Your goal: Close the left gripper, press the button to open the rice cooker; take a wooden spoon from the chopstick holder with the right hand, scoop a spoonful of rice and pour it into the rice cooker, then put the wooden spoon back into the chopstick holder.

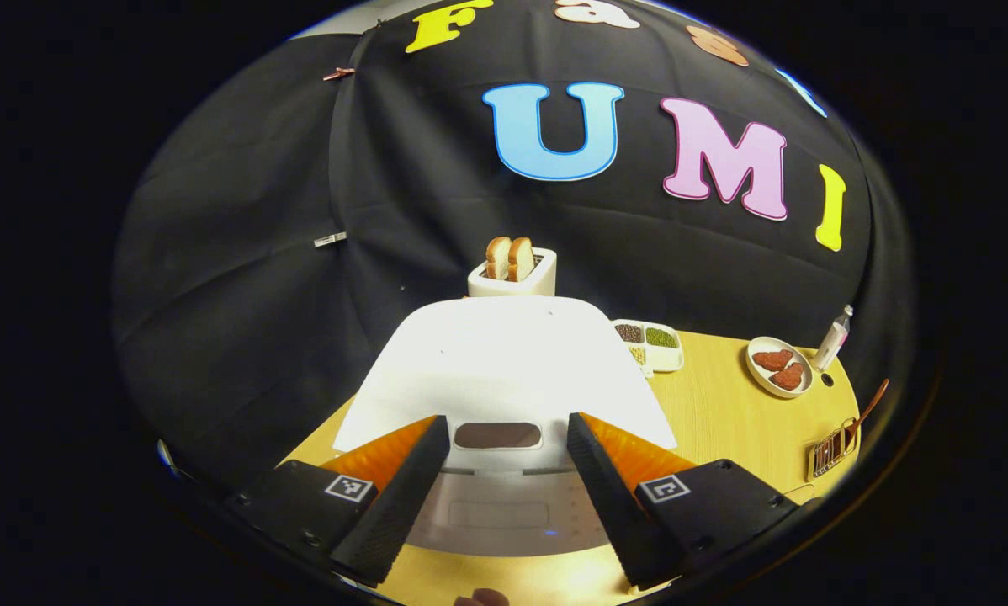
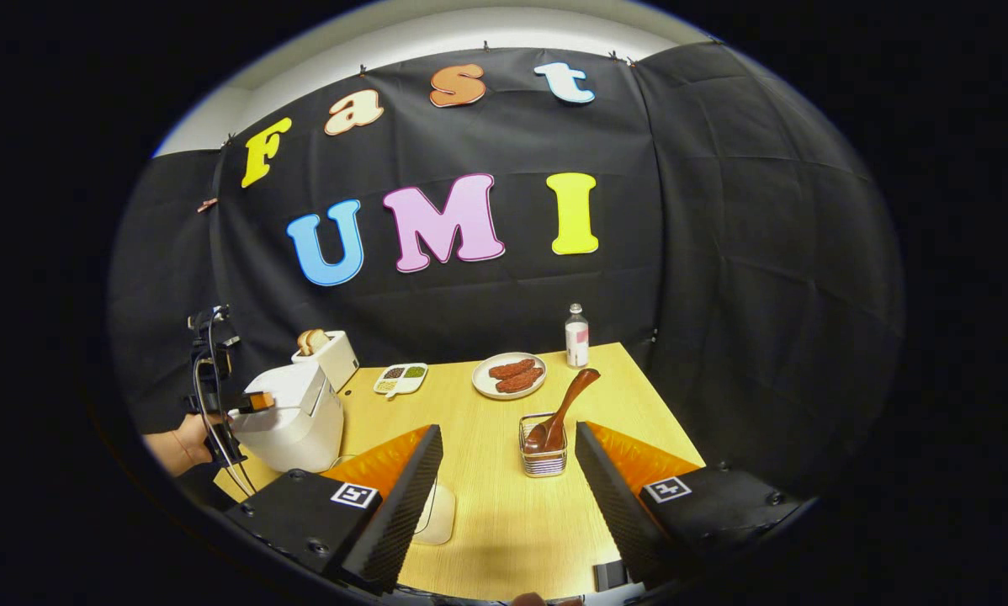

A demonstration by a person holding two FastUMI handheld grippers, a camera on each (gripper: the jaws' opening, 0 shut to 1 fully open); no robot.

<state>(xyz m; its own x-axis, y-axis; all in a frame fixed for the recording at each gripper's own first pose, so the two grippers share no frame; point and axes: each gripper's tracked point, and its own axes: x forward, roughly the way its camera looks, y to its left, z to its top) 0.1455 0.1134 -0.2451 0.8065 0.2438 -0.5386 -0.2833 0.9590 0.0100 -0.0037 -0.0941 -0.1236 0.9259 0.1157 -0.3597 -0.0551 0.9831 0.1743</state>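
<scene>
Hovering spread-fingered and empty over the closed rice cooker (image 1: 504,379), the left gripper (image 1: 508,497) faces its button, while the open, empty right gripper (image 2: 508,497) faces the wooden spoon (image 2: 565,411) standing in its chopstick holder (image 2: 543,454).

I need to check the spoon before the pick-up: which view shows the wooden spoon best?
The right gripper view: the wooden spoon stands in the chopstick holder, just ahead between the open fingers. The left gripper view shows it small and curved at the table's far right edge.
</scene>
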